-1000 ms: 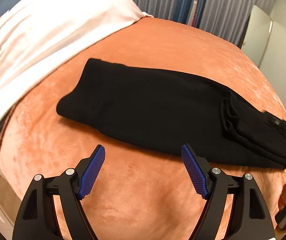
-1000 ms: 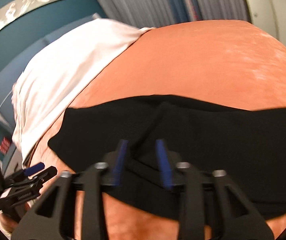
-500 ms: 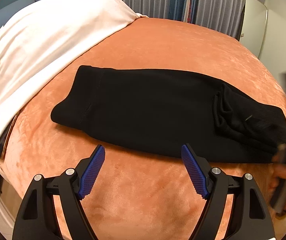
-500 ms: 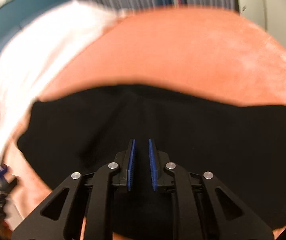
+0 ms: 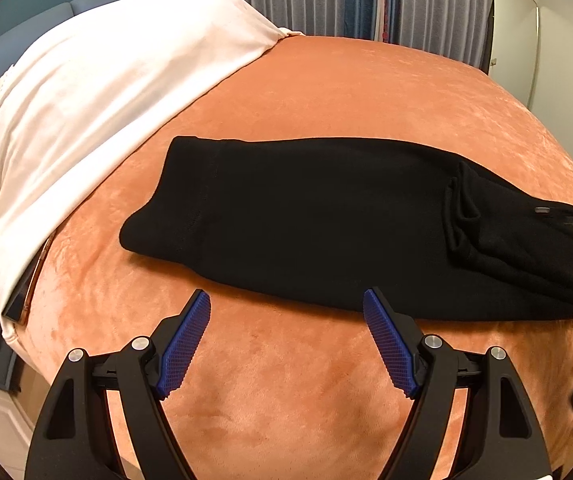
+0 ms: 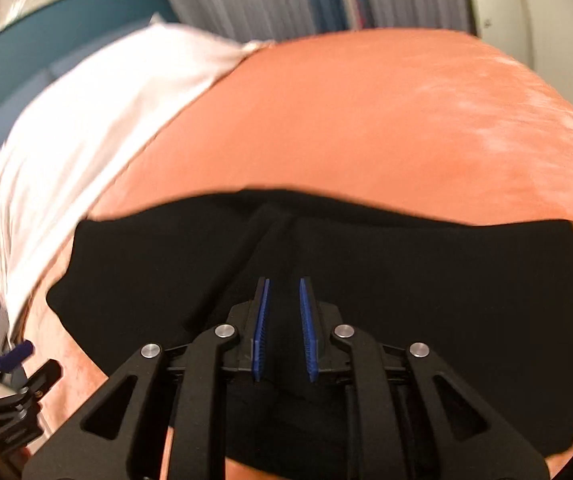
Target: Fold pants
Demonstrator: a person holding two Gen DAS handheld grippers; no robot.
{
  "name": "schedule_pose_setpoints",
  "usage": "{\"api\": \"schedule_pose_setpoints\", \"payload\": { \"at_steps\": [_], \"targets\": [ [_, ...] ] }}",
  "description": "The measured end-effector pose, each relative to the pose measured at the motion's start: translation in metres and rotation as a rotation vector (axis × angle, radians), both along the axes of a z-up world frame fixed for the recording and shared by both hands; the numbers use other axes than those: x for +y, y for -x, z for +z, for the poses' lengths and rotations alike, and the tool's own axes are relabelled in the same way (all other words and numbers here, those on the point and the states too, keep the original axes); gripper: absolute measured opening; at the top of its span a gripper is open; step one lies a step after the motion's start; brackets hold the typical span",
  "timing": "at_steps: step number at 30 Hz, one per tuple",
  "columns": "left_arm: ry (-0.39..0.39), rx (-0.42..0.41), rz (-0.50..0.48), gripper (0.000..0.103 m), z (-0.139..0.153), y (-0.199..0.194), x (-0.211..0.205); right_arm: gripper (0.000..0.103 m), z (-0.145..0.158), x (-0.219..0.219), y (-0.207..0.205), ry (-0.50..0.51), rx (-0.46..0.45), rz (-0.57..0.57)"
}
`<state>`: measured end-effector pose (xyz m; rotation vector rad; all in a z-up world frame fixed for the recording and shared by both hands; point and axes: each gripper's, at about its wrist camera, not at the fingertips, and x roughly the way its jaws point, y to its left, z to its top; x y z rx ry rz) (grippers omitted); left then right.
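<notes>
Black pants [image 5: 326,220], already folded into a long band, lie across an orange velvet bedspread [image 5: 346,92], with a white sheet [image 5: 106,92] bunched at the head of the bed. The left gripper [image 5: 286,340] hovers just short of the near edge of the cloth, its blue pads spread wide with nothing between them. The right gripper [image 6: 284,330] sits low over the bunched end of the pants [image 6: 406,300]; its jaws stand narrowly apart and have just been easing open, and whether any cloth is caught between the pads cannot be told against the dark fabric.

The step in hand appears to be letting go of this end and readying the next fold. To do it well, the right pads should clear the cloth fully before lifting, so no layer is dragged up. The rumpled layers at that end want smoothing first. Then both grippers should pinch every layer at matching corners and carry them over squarely.
</notes>
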<state>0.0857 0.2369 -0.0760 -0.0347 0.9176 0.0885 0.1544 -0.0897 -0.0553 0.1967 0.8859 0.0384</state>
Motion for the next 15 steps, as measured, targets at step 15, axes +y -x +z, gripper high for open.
{"api": "schedule_pose_setpoints", "payload": {
  "at_steps": [15],
  "targets": [
    [0.032, 0.093, -0.113, 0.085, -0.049, -0.121, -0.118, 0.016, -0.023, -0.122, 0.054, 0.147, 0.067, -0.18]
  ]
}}
